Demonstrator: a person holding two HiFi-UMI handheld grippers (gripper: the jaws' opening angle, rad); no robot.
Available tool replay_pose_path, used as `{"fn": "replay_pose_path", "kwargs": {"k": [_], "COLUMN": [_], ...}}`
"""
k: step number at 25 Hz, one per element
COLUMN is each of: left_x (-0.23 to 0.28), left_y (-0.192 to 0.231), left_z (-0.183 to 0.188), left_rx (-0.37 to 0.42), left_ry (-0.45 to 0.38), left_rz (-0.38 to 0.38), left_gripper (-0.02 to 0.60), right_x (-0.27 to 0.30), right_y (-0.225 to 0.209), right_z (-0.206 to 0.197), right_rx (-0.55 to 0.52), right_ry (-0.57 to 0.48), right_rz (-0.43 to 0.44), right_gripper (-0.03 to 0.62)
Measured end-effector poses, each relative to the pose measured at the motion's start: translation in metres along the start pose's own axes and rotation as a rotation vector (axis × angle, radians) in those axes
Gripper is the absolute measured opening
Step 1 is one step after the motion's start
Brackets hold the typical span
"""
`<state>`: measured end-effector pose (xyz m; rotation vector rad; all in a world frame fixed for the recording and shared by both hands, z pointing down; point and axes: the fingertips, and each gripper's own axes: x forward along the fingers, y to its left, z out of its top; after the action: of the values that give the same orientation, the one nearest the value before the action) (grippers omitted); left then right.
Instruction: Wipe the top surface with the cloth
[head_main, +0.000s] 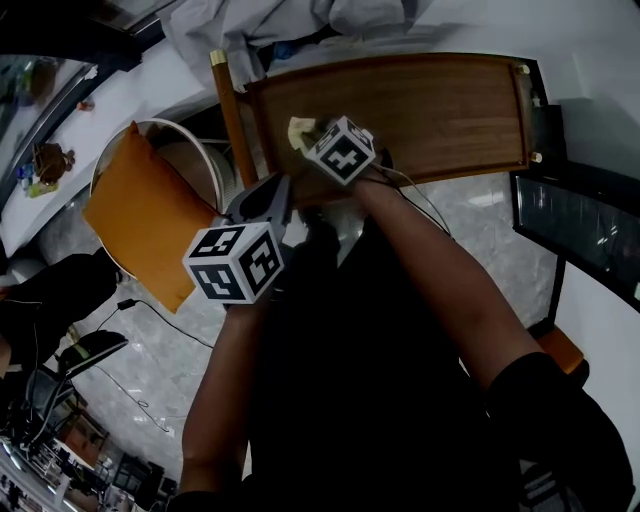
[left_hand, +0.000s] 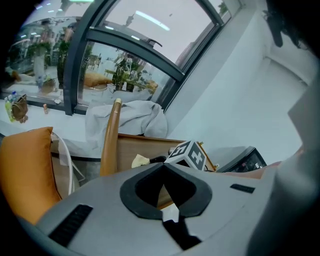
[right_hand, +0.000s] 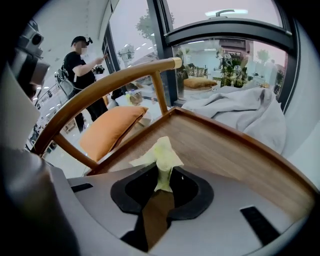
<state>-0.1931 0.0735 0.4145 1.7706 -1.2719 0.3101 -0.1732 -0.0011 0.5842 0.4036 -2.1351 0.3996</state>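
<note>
1. right gripper (right_hand: 161, 174): fingers clenched on the cloth (right_hand: 161, 152), a pale yellow wad pinched by its lower end, the rest bunching out just ahead of the fingertips
2. left gripper (left_hand: 163, 168): fingers clenched together with nothing between them; it hangs behind and to the left of the right fingers, short of the wood
3. tabletop (right_hand: 230, 150): brown wood with a raised rim, spreading ahead and to the right of the right fingers; in the head view the cloth is over its near left part; can't tell if the cloth touches the wood
4. step, my read: cloth is in grasp and at the surface, so the wipe is at or near its start; no marks on the wood to judge progress
5. next move calls for pressing the cloth flat, then sweeping forward and right across the whole span; only a small end is pinched, so the grip must hold
6. watch the rim and the grey fabric (right_hand: 240, 107) heaped beyond the far edge; orange cushion (right_hand: 107, 131) sits left of the fingers, clear of the path
</note>
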Motion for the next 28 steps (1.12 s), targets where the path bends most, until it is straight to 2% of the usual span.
{"fn": "replay_pose_path", "kwargs": {"k": [5,20,28], "left_x": [0.027,0.118,0.158], "left_y": [-0.025,-0.131,-0.171], "left_z": [-0.007,-0.015,-0.027], "left_rx": [-0.01,0.024,0.039], "left_ry": [0.03,0.084,0.117], "left_rz": [0.008,-0.074,-0.104], "left_gripper": [0.012,0.012,0.012], "right_x": [-0.027,-0.115,-0.154], "right_y": [-0.035,-0.152,-0.203], "right_z": [-0.031,-0.133,-0.177], "right_rx": [0.031,0.156,0.185], "right_ry": [0.015,0.037,0.043], "right_rz": [-0.015,-0.127,-0.189], "right_gripper": [0.081,0.081,0.081]}}
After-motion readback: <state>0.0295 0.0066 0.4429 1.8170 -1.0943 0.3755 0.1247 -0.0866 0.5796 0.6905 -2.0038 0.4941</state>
